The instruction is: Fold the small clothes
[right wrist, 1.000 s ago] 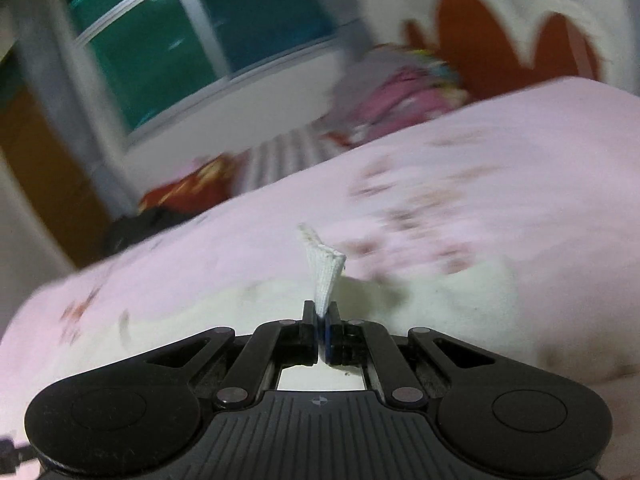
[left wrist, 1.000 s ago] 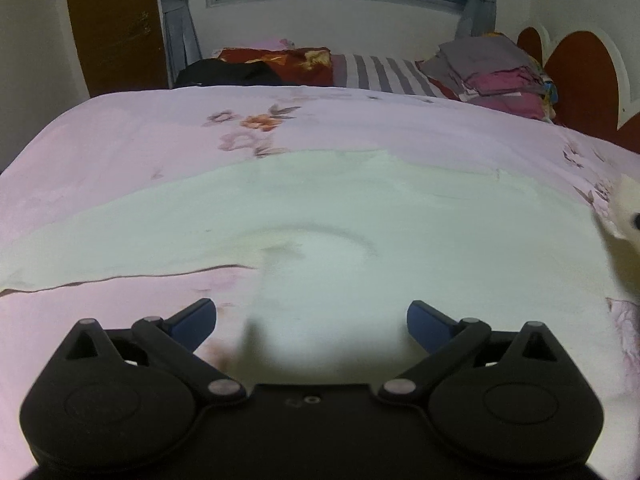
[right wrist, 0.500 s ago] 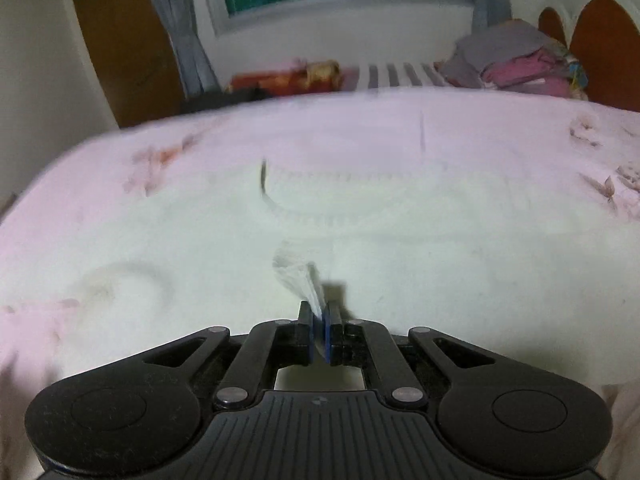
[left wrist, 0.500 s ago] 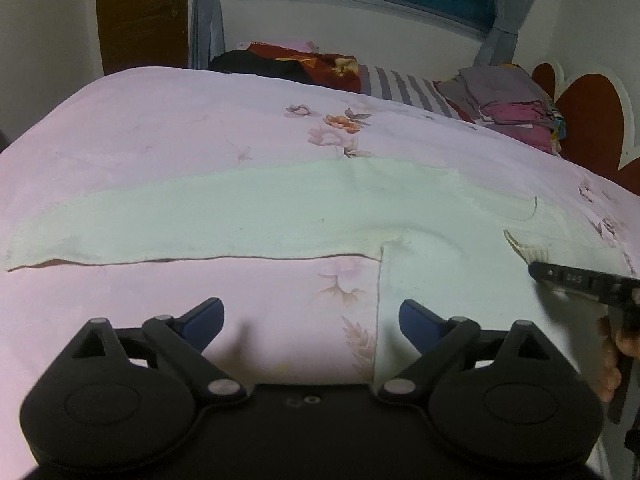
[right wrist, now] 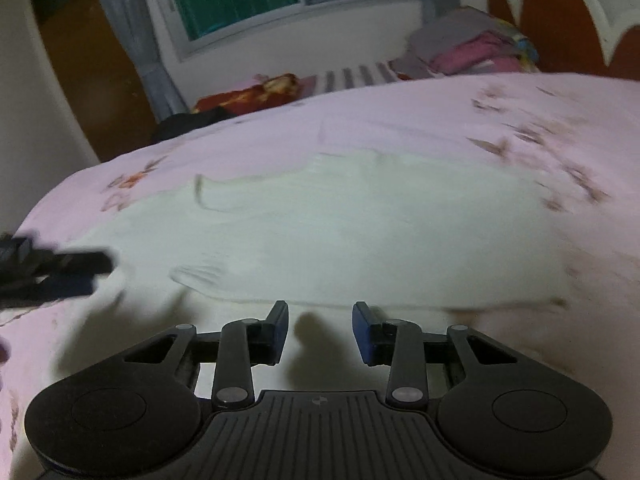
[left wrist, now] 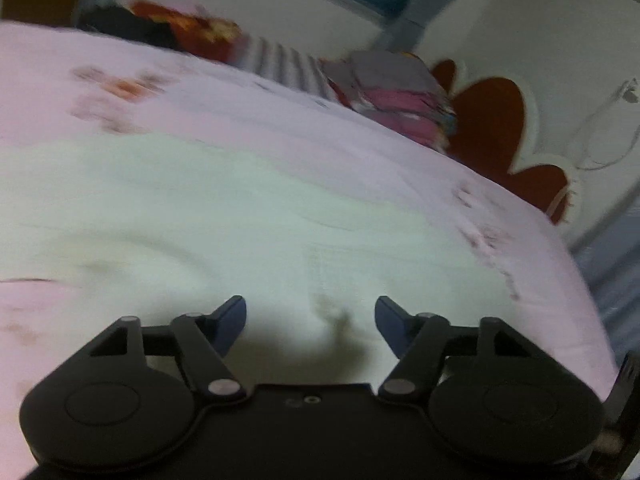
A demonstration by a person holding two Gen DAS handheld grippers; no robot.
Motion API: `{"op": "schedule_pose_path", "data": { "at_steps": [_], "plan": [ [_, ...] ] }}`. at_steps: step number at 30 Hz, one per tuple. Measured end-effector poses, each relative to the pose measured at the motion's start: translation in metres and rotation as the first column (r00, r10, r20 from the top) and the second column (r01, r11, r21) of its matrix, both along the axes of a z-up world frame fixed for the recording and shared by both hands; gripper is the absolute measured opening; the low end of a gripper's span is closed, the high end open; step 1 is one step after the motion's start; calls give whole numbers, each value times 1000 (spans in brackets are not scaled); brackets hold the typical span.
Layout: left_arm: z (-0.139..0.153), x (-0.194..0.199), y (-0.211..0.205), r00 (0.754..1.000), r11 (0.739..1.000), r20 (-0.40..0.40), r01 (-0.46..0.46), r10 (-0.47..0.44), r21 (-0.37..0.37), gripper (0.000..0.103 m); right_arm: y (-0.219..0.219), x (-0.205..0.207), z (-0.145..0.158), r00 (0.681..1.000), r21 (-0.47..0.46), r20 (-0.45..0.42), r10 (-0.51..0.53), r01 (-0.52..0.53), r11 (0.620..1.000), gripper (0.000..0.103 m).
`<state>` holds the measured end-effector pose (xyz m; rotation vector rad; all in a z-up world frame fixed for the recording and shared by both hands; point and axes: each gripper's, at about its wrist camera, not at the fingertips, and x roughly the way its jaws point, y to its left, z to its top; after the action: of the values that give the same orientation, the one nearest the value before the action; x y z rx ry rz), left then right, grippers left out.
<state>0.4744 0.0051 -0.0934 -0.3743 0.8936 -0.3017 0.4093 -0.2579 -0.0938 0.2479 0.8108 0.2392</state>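
A pale cream knit garment (left wrist: 192, 216) lies spread flat on the pink floral bed sheet (left wrist: 280, 120). It also shows in the right wrist view (right wrist: 360, 232), with one sleeve folded over its body and the cuff (right wrist: 200, 276) lying near the front. My left gripper (left wrist: 310, 320) is open and empty, low over the garment. My right gripper (right wrist: 320, 330) is open and empty just above the garment's near edge. The left gripper also shows, blurred, at the left edge of the right wrist view (right wrist: 56, 276).
A stack of folded clothes (left wrist: 400, 96) sits at the far end of the bed by the red and white headboard (left wrist: 496, 128). Striped and red bedding (right wrist: 280, 88) lies under the window. The bed edge drops off at the right (left wrist: 580, 300).
My right gripper has opened and let go of the sleeve cuff, which now lies on the garment. My left gripper has swung right over the garment, still open.
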Motion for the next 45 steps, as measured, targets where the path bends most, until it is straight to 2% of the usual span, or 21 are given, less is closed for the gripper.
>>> {"op": "schedule_pose_path", "data": {
  "at_steps": [1,3,4,6,9,11,13,17,20,27,35,42,43,44,45],
  "plan": [
    [-5,8,-10,1000,1000,-27,16,-15,9,59,-9,-2,-2,1000,5,-5,-16,16,1000,37],
    [-16,22,-27,997,999,-75,36,-36,7,44,-29,-11,-1,999,19,-16,-47,48,999,37],
    [-20,26,-33,995,999,-90,37,-37,4,42,-36,-12,-3,998,28,-23,-62,63,998,37],
    [-26,31,-42,994,999,-101,46,-45,1,21,-48,-15,-4,997,53,-30,-77,78,996,37],
    [-34,37,-50,993,998,-102,56,-56,-1,4,-50,-13,-4,996,62,-29,-81,82,995,37],
    [-35,39,-50,995,998,-83,57,-57,-4,3,-49,-11,-5,996,56,-33,-83,85,995,37],
    [-27,32,-45,998,999,-32,49,-49,13,4,-49,-8,-4,996,56,-35,-86,88,995,37],
    [-13,27,-15,1000,999,12,17,-17,30,4,-48,-5,-6,995,49,-38,-89,91,995,37],
    [-11,29,15,1000,1000,5,-26,26,-9,3,-44,-4,-7,995,31,-38,-90,91,995,37],
    [-10,28,57,997,997,24,-75,75,22,3,-38,-2,-8,995,-12,-43,-91,90,996,37],
    [-11,20,84,995,994,32,-99,98,37,4,-36,-1,-7,994,-33,-48,-93,92,995,37],
    [-21,21,90,996,994,16,-91,91,63,4,-35,0,-7,994,-37,-47,-94,92,995,36],
    [-24,22,90,996,994,13,-91,90,66,4,-36,-1,-6,995,-35,-47,-93,91,995,34],
    [-25,22,90,996,994,9,-90,89,68,4,-37,-2,-4,995,-24,-38,-91,90,996,23],
    [-27,23,90,996,994,2,-84,84,71,9,-40,-6,1,996,-3,-18,-84,84,996,2]
  ]
}}
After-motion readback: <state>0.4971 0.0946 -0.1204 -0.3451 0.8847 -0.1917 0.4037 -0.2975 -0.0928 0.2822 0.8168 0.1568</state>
